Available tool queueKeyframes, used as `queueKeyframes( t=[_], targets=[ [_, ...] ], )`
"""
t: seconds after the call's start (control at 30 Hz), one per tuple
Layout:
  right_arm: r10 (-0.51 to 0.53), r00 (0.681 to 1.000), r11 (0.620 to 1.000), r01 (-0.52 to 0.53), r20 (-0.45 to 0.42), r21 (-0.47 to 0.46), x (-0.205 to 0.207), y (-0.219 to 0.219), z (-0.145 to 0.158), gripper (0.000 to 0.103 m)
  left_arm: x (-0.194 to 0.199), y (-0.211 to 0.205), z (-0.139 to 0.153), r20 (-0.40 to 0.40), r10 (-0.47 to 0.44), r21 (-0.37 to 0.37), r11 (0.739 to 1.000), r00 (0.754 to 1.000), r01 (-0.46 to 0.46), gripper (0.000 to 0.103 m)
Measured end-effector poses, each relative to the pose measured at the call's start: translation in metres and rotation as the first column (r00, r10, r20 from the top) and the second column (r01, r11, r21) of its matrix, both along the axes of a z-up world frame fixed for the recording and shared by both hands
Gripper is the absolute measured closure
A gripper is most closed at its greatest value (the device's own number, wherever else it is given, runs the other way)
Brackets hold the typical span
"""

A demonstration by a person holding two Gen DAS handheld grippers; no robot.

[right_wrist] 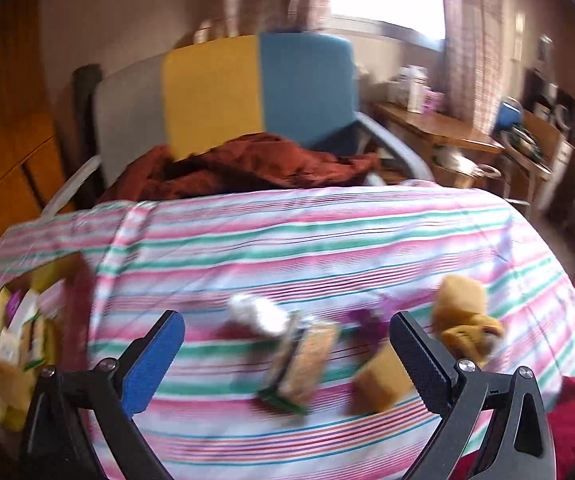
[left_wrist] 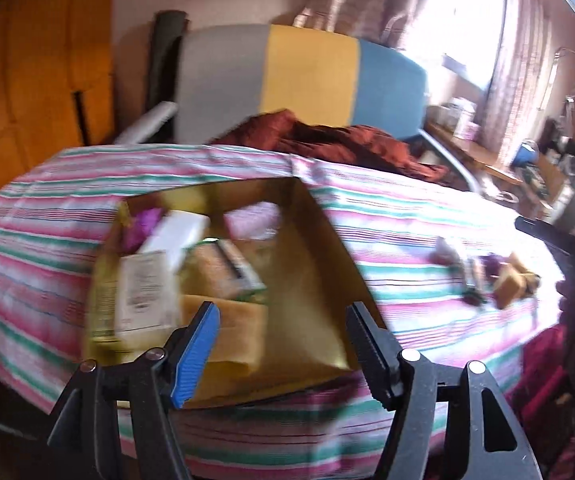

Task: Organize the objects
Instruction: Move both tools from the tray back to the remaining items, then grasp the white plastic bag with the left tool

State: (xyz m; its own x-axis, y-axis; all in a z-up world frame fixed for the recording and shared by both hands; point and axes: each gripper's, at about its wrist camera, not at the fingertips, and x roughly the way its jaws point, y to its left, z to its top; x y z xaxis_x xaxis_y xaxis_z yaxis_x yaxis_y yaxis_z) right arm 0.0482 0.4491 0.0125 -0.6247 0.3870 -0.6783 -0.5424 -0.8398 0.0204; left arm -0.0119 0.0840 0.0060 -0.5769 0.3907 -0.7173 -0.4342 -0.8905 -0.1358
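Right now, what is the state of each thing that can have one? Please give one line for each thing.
Left gripper: open, nothing between its fingers, over the box.
Right gripper: open, holding nothing, above loose items.
Gold box: open top, partly filled, on the striped cloth.
Tan block: loose on the cloth, outside the box.
Flat packet: loose on the cloth, outside the box.

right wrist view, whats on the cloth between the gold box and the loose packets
Nothing: in the right wrist view only bare striped cloth lies between the gold box at the left edge and the nearest loose packet, the silvery one.
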Motion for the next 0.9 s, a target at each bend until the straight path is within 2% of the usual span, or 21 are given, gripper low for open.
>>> queueKeyframes(
  t=[0.17, 0.3, 0.43, 0.6, 0.77, 0.9],
  targets=[
    [-0.142, 0.99, 0.99, 0.142, -0.012, -0.01, 0.022, 0.059, -0.009, 0.0, -0.003, 0.038, 0.0, 0.048, -0.097, 0.032, 0.995, 0.994, 0.095, 0.033],
    [-0.255, 0.966, 0.959, 0.248, -0.036, -0.135, 0.044, 0.093, -0.025, 0.0, -0.004, 0.073, -0.005, 0.08, -0.156, 0.003, 0.988, 0.984, 0.157, 0.033],
    [-0.332, 0.935, 0.93, 0.303, -0.124, -0.208, 0.064, 0.107, -0.019, 0.0, -0.005, 0.109, -0.011, 0.106, -0.209, -0.016, 0.977, 0.972, 0.212, 0.033],
    [-0.394, 0.91, 0.883, 0.336, -0.129, -0.327, 0.075, 0.122, -0.026, 0.0, -0.015, 0.16, -0.021, 0.136, -0.276, -0.067, 0.956, 0.951, 0.287, 0.034],
    [-0.354, 0.925, 0.896, 0.293, -0.136, -0.334, 0.07, 0.117, -0.027, 0.0, -0.031, 0.207, -0.032, 0.164, -0.318, -0.098, 0.937, 0.934, 0.336, 0.034],
    [-0.37, 0.916, 0.881, 0.292, -0.157, -0.373, 0.077, 0.122, -0.028, 0.0, -0.042, 0.245, -0.043, 0.193, -0.359, -0.096, 0.919, 0.913, 0.381, 0.034]
  ],
)
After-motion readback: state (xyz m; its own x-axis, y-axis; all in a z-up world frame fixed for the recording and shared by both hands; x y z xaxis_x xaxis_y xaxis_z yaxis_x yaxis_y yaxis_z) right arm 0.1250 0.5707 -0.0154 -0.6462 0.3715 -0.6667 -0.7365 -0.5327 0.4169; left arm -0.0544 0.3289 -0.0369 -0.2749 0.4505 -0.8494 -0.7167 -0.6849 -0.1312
